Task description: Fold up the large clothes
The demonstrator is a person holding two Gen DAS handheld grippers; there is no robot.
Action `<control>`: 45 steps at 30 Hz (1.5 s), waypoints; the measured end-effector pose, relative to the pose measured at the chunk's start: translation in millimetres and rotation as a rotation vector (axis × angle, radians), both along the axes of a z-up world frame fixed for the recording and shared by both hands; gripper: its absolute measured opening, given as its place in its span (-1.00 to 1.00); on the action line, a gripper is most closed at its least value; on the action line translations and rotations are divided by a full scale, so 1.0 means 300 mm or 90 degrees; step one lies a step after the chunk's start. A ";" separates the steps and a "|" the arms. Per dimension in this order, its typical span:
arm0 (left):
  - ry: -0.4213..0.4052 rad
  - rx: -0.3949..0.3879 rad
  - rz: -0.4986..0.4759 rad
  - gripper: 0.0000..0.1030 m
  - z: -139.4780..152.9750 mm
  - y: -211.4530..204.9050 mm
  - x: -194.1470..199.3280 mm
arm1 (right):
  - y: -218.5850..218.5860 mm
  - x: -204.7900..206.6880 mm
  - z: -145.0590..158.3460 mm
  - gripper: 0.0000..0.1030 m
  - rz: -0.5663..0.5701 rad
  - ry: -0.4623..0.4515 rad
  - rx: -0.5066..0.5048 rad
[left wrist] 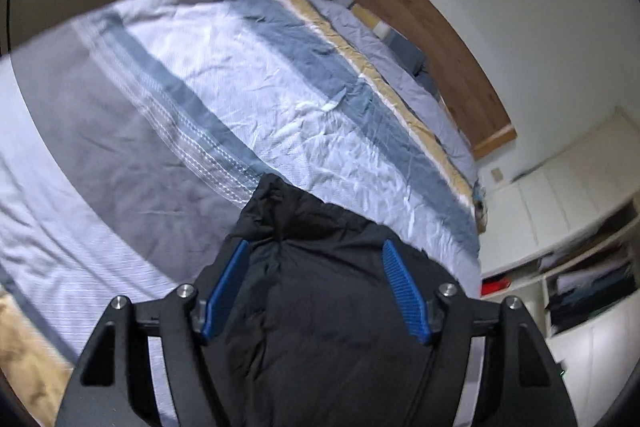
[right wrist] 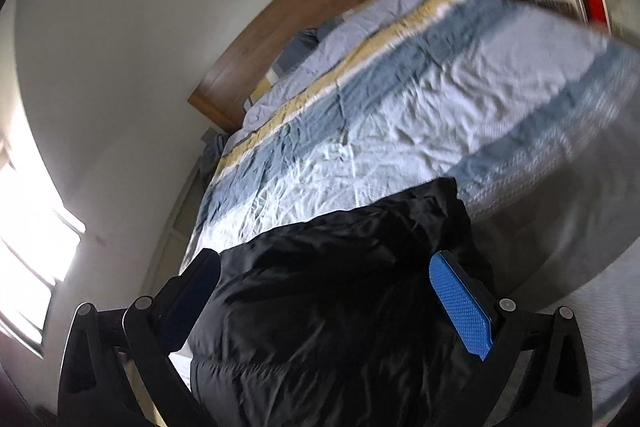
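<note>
Above the striped bedspread, each wide-spread gripper brackets bulky black jacket fabric.

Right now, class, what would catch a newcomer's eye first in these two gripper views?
A puffy black jacket fills the foreground, bunched between the blue pads of the left gripper and the right gripper. Behind it spreads a bed with a striped blue, white and yellow duvet, backed by a wooden headboard.

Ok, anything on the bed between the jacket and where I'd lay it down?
Nothing visible. Both grippers, left and right, have the black jacket between their fingers, and the striped duvet ahead shows only wrinkles. Pillows sit far off by the headboard.
</note>
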State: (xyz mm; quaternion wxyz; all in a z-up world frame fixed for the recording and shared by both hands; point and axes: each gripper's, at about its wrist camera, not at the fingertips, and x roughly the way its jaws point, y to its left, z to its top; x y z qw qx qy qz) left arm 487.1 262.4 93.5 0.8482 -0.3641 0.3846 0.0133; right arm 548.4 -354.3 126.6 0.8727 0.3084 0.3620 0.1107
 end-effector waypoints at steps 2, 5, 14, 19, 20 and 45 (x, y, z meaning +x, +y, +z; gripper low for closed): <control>-0.007 0.013 -0.020 0.32 0.048 -0.012 -0.054 | 0.050 -0.037 0.060 0.99 0.013 -0.020 -0.037; -0.018 0.047 -0.041 0.32 0.105 -0.045 -0.119 | 0.154 -0.087 0.148 0.99 0.027 -0.052 -0.123; -0.009 0.200 -0.119 0.32 0.066 -0.284 -0.130 | 0.461 -0.082 0.112 0.99 0.111 -0.066 -0.216; 0.004 0.255 -0.193 0.32 -0.085 -0.503 -0.030 | 0.605 -0.018 -0.040 0.99 0.147 -0.036 -0.248; 0.004 0.263 -0.206 0.32 -0.115 -0.548 -0.002 | 0.630 0.003 -0.080 0.99 0.154 -0.026 -0.256; 0.101 0.301 -0.247 0.38 -0.483 -0.782 0.637 | 0.599 0.491 -0.496 0.99 0.188 0.087 -0.219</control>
